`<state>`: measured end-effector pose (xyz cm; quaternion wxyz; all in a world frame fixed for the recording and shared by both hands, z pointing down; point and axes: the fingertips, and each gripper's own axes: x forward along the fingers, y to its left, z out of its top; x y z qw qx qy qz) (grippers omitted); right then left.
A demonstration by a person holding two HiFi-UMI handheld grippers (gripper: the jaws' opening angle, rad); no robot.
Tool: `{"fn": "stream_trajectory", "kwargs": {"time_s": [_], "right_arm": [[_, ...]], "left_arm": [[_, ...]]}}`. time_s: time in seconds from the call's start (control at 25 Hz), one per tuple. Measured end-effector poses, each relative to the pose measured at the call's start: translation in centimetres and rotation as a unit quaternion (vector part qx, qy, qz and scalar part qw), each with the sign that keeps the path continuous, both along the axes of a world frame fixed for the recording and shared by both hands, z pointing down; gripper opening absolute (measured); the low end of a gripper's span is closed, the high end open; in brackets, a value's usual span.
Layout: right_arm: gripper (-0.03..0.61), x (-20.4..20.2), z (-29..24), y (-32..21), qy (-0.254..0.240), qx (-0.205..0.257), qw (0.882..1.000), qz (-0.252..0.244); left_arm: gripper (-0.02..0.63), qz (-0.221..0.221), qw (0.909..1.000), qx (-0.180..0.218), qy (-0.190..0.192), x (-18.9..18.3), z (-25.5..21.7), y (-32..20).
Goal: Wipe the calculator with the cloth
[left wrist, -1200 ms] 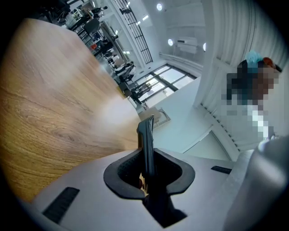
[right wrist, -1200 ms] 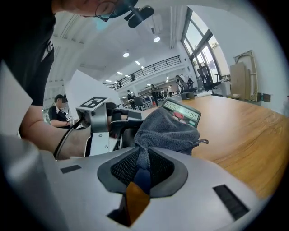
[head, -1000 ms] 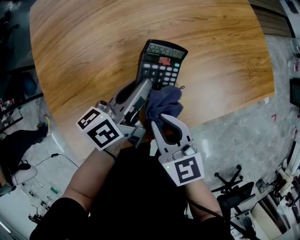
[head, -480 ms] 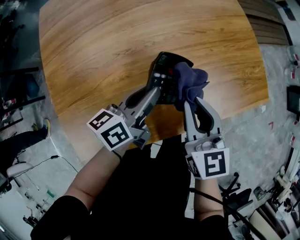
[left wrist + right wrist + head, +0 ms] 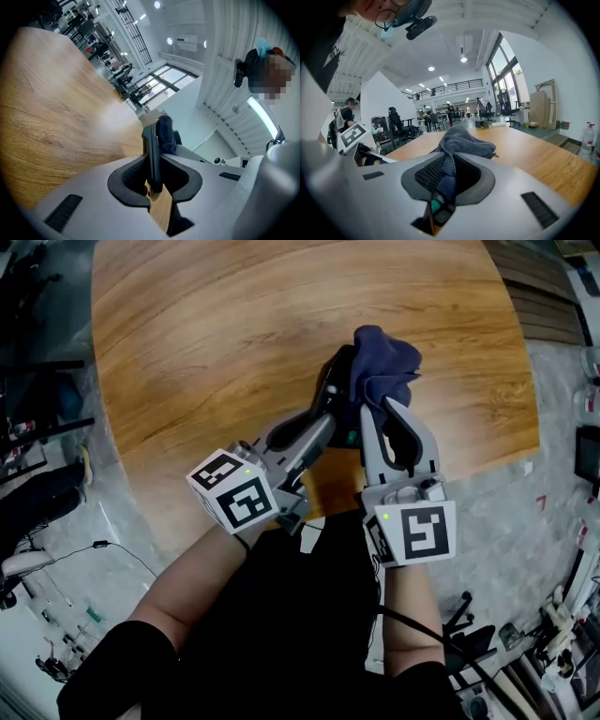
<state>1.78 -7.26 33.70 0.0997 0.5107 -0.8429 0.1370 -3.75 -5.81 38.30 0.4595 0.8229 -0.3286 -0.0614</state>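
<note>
My left gripper (image 5: 330, 423) is shut on the black calculator (image 5: 338, 381) and holds it tipped up on its edge above the wooden table (image 5: 216, 334). In the left gripper view the calculator (image 5: 152, 150) stands edge-on between the jaws of the left gripper (image 5: 153, 174), with the cloth (image 5: 164, 133) behind it. My right gripper (image 5: 375, 409) is shut on the dark blue cloth (image 5: 384, 357), which is bunched against the calculator's far end and face. In the right gripper view the cloth (image 5: 461, 140) fills the jaws of the right gripper (image 5: 449, 177), and a few calculator keys (image 5: 439, 212) show below.
The table's near edge (image 5: 469, 465) runs just behind both grippers, with grey floor (image 5: 525, 540) below it. A cable (image 5: 103, 545) lies on the floor at the left. Office chairs and desks stand far off in the right gripper view.
The calculator lay nearly flat on the table; now it is tipped up on its edge in the left gripper. The right gripper has carried the cloth up from its near end to its far end.
</note>
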Motion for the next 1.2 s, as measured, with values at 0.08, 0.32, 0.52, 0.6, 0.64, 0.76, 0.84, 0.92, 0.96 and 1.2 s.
{"fn": "stream_trajectory", "kwargs": {"time_s": [0.08, 0.32, 0.52, 0.6, 0.64, 0.76, 0.84, 0.92, 0.96, 1.2], "right_arm": [[0.058, -1.1, 1.3, 0.7, -0.001, -0.015, 1.0, -0.014], [0.058, -2.9, 3.2, 3.2, -0.024, -0.053, 0.998, -0.032], [0.058, -4.4, 4.5, 6.1, -0.034, -0.07, 0.995, -0.066], [0.058, -5.0, 5.1, 7.2, -0.035, -0.077, 0.993, -0.079], [0.058, -5.3, 5.3, 7.7, -0.035, -0.083, 0.992, -0.084], [0.058, -5.8, 6.2, 9.2, -0.039, -0.103, 0.989, -0.094], [0.058, -6.1, 7.0, 10.3, -0.037, -0.117, 0.987, -0.1], [0.058, -6.4, 7.8, 11.3, -0.032, -0.129, 0.985, -0.108], [0.058, -6.5, 8.1, 11.8, -0.028, -0.134, 0.984, -0.112], [0.058, -5.3, 9.0, 11.4, -0.009, -0.117, 0.987, -0.114]], "left_arm": [[0.071, -0.001, 1.0, 0.0, 0.002, -0.1, 0.1, 0.0], [0.071, -0.018, 0.9998, -0.009, 0.004, -1.0, 1.0, -0.1], [0.071, -0.036, 0.9992, -0.017, 0.003, -1.7, 1.4, -0.5], [0.071, -0.041, 0.999, -0.016, 0.003, -1.9, 1.4, -0.8], [0.071, -0.042, 0.999, -0.015, 0.003, -2.1, 1.4, -0.9], [0.071, -0.045, 0.9989, -0.011, 0.006, -2.4, 1.1, -1.1], [0.071, -0.048, 0.9987, -0.008, 0.012, -2.7, 0.7, -1.2], [0.071, -0.052, 0.9984, -0.008, 0.021, -3.1, 0.0, -1.2], [0.071, -0.054, 0.9981, -0.01, 0.028, -3.3, -0.4, -1.2], [0.071, -0.058, 0.9926, -0.027, 0.103, -3.1, -3.7, -1.2]]}}
